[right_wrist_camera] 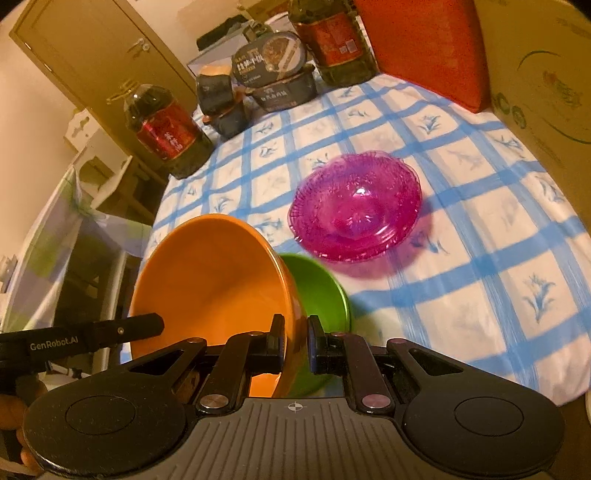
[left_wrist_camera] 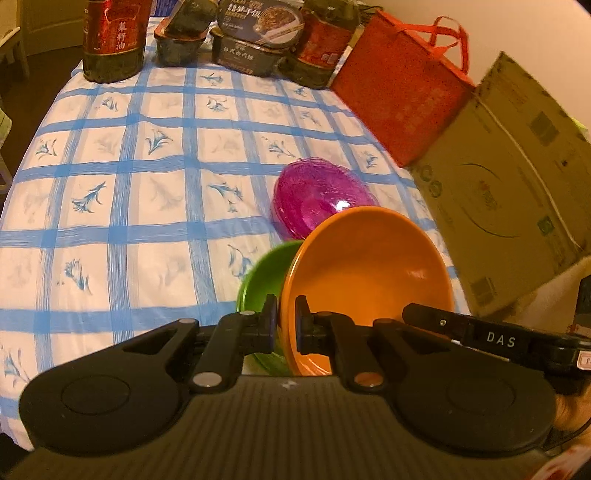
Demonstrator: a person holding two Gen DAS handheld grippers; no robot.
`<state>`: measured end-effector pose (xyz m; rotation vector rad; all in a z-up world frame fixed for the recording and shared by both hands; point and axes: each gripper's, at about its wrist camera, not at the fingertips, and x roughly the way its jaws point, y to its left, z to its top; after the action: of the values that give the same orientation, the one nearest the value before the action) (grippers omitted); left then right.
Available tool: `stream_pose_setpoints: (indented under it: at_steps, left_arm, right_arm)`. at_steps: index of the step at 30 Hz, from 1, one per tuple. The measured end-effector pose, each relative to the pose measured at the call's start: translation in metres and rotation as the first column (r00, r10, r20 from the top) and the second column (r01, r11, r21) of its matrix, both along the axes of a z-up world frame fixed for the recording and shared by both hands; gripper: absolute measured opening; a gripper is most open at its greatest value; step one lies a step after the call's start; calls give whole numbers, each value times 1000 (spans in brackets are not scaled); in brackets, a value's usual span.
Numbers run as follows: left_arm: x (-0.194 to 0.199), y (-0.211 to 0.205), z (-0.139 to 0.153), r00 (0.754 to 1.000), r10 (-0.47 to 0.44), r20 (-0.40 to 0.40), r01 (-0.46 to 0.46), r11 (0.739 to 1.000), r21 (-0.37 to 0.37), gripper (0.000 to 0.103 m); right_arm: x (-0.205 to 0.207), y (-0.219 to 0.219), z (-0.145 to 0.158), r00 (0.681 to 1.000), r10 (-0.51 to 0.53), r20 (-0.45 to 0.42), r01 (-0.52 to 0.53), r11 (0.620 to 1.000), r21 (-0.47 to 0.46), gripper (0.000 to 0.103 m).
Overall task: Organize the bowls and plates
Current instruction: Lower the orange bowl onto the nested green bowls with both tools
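Along the back of the desk (left_wrist_camera: pixel 129 184), from the left, stand an oil jug (left_wrist_camera: pixel 110 37), food boxes (left_wrist_camera: pixel 255 33), a red bag (left_wrist_camera: pixel 399 92) and a carton (left_wrist_camera: pixel 517 184). They are pushed to the far edge and the wall, which leaves the checked cloth in the middle free for sorting.

Nearer, the green bowl (left_wrist_camera: pixel 258 273) shows just left of and behind the left tongs (left_wrist_camera: pixel 286 326). It lies close against the outside of the orange bowl (left_wrist_camera: pixel 369 266). I cannot tell whether it touches that bowl, hangs with it, or rests on the cloth.

The left tongs are clamped on the orange bowl's near-left rim, one pad inside and one outside. The bowl is tipped up on edge, its mouth facing the far right. It looks lifted off the desk rather than resting there.

Beyond it the pink bowls (left_wrist_camera: pixel 317 195) sit upright on the cloth, nested into one pile. I judge that pile to be the place for stacked bowls, so the orange bowl is probably headed there or beside it.

On the right, the right tongs (right_wrist_camera: pixel 295 343) pinch the orange bowl's opposite rim. Two grips on a wide, smooth bowl keep it from swinging or slipping while it is carried tilted.
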<state>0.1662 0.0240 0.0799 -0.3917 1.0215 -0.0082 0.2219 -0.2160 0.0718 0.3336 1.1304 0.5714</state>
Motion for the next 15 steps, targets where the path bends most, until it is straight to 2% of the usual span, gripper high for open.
stream_pose_setpoints:
  at_steps: [9,15]
  left_arm:
    - [22,9,-36,998,10,-70,-11,1000,-12,8]
    - [24,9,-49,996,6,-89,-6,1000,-3,8]
  right_arm:
    - [20,8,-41,997,14,-77,-16,999,-27,12]
    - [22,12,-51,995,20,-94,-24,999,-44,12]
